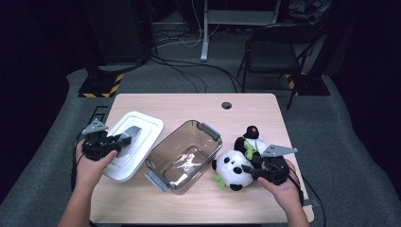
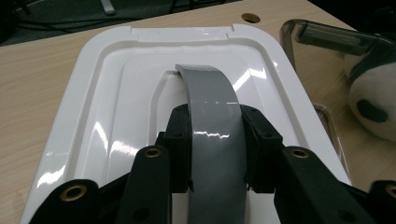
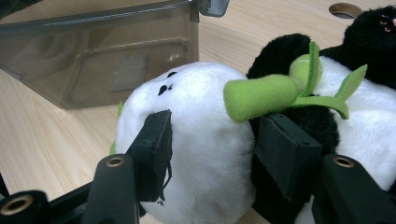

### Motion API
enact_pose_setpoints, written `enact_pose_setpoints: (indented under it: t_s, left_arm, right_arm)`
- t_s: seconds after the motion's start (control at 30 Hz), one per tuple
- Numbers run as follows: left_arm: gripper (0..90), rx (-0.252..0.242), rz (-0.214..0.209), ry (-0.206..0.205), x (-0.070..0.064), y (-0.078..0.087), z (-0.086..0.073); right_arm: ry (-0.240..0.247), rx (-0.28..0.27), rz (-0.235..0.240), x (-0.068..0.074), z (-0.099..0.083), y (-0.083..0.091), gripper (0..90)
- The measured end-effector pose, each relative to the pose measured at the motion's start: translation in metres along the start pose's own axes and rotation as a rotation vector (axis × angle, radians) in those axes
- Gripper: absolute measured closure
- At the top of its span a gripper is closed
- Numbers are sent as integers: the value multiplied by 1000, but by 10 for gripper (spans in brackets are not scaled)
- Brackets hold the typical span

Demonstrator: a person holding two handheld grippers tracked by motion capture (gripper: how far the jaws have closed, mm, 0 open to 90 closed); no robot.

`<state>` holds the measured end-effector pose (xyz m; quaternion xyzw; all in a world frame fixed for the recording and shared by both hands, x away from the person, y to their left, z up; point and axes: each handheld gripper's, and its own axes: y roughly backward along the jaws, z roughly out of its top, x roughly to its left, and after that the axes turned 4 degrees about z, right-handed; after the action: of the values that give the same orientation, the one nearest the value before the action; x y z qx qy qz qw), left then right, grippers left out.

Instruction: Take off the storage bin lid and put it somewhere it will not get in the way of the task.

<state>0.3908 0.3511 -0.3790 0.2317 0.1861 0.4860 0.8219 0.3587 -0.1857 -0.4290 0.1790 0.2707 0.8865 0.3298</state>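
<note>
A white lid (image 1: 142, 125) lies flat at the table's left, with an arched grey handle (image 1: 131, 134) on top. My left gripper (image 1: 120, 141) is shut on that handle; in the left gripper view the fingers (image 2: 180, 140) press both sides of the handle (image 2: 210, 102) over the lid (image 2: 112, 93). A panda plush (image 1: 232, 170) lies on the table right of a clear bin (image 1: 163, 142). My right gripper (image 1: 248, 169) is shut on the panda (image 3: 201, 116), its jaws squeezing the white head from both sides. The panda holds a green bamboo sprig (image 3: 261, 95).
The clear bin (image 3: 102, 60) stands lidless mid-table, grey latches at both ends, with nothing inside. A second plush (image 1: 250, 133), black and white, lies just behind the panda. A cable hole (image 1: 226, 105) sits near the table's far edge. A folding chair (image 1: 279, 52) stands beyond the table.
</note>
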Motion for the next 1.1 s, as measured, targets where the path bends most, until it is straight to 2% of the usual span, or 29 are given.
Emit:
enact_pose_setpoints:
  t_s: [0.2,0.5,0.83,1.1]
  left_arm:
    - [667,-10,13,13,7,0,-6]
    - [667,3,21,8,12,-14,-17]
    - [667,-6,43,24,22,-25,-31]
    - [667,21,49,23,26,-41,-43]
  right_arm:
    - [3,3,0,0,0,-1,444]
    - [3,1,3,0,-1,-1,446]
    - [3,2,3,-1,-1,-1,446]
    - [1,1,4,-1,-1,-1,447]
